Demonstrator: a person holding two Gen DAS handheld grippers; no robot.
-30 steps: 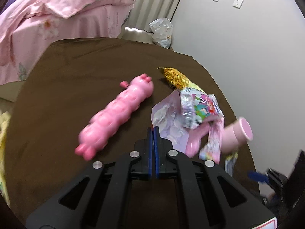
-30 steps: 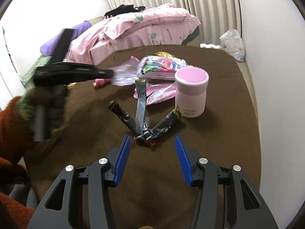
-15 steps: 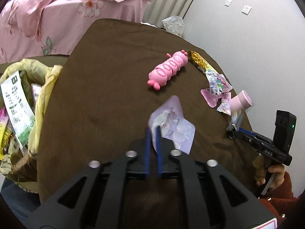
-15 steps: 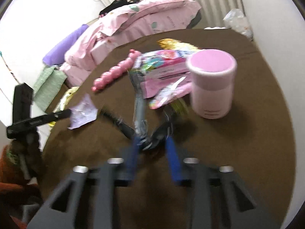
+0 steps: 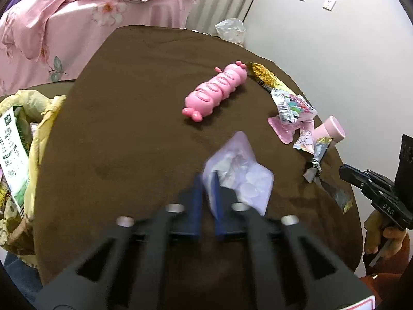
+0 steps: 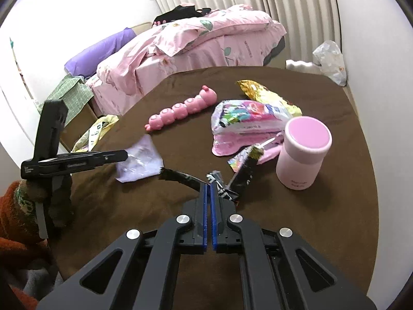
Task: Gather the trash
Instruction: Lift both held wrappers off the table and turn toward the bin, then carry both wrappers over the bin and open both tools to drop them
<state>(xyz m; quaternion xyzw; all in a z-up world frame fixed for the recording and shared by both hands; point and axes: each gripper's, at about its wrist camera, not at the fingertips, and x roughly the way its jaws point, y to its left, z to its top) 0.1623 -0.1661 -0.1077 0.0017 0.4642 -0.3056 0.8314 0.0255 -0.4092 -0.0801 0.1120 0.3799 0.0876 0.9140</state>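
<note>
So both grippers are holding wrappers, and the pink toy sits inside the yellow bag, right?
Not quite. The pink toy lies on the brown table, not in the yellow bag beside it; the left wrist view shows this. Both the left gripper and right gripper do hold wrappers.

Pink caterpillar toy (image 5: 215,91) lying on brown table (image 5: 124,118), pink tumbler (image 6: 303,152) upright, pink-quilted bed (image 6: 196,41) behind

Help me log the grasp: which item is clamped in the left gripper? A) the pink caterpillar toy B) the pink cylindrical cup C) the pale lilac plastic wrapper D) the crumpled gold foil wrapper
C: the left gripper has its blue pads closed on an edge of the pale lilac plastic wrapper; the other items lie apart on the brown table.
</note>
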